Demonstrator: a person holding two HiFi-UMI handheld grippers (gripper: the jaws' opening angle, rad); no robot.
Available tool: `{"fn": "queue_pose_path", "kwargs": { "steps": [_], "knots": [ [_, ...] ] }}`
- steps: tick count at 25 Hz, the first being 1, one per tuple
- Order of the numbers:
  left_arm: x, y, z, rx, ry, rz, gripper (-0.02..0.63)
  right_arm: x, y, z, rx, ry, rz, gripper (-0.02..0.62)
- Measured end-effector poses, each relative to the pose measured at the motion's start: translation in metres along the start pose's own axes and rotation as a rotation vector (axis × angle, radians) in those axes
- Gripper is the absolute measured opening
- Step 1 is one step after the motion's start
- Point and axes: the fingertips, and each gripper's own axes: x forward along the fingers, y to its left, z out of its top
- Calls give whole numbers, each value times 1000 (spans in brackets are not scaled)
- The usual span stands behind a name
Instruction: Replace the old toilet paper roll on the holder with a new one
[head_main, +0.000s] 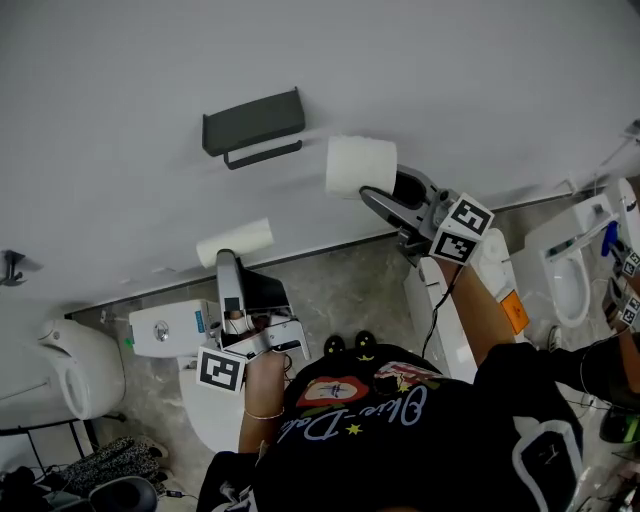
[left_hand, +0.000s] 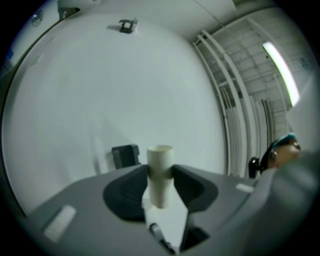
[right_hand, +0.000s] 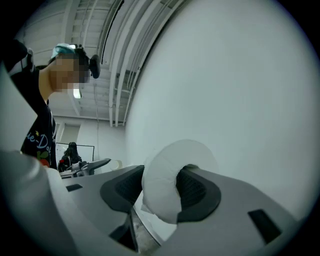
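Observation:
A dark holder (head_main: 253, 125) with a bare bar hangs on the white wall; it also shows small in the left gripper view as the holder (left_hand: 125, 155). My left gripper (head_main: 234, 254) is shut on the old roll (head_main: 235, 243), a nearly bare pale tube, below and left of the holder. In the left gripper view the tube (left_hand: 160, 175) stands upright, pinched between the jaws. My right gripper (head_main: 372, 190) is shut on the new white roll (head_main: 360, 166), just right of the holder. One jaw sits inside the core of that roll (right_hand: 165, 185).
A toilet (head_main: 75, 365) stands at the lower left, with a white cistern-like box (head_main: 170, 328) beside it. Another white toilet (head_main: 570, 270) stands at the right. The floor is grey stone (head_main: 340, 290). A wall hook (head_main: 12, 268) sticks out at the far left.

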Motion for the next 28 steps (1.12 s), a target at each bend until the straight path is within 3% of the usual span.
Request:
{"fn": "queue_pose_path", "kwargs": {
  "steps": [5, 13, 28],
  "knots": [
    [-4, 7, 17, 20, -41, 38, 147, 32, -35, -12, 86, 7, 54, 209],
    [-2, 14, 28, 35, -77, 60, 147, 65, -56, -31, 127, 44, 95, 207],
    [-6, 14, 38, 27, -88, 58, 147, 112, -33, -41, 110, 98, 203, 207]
  ]
}}
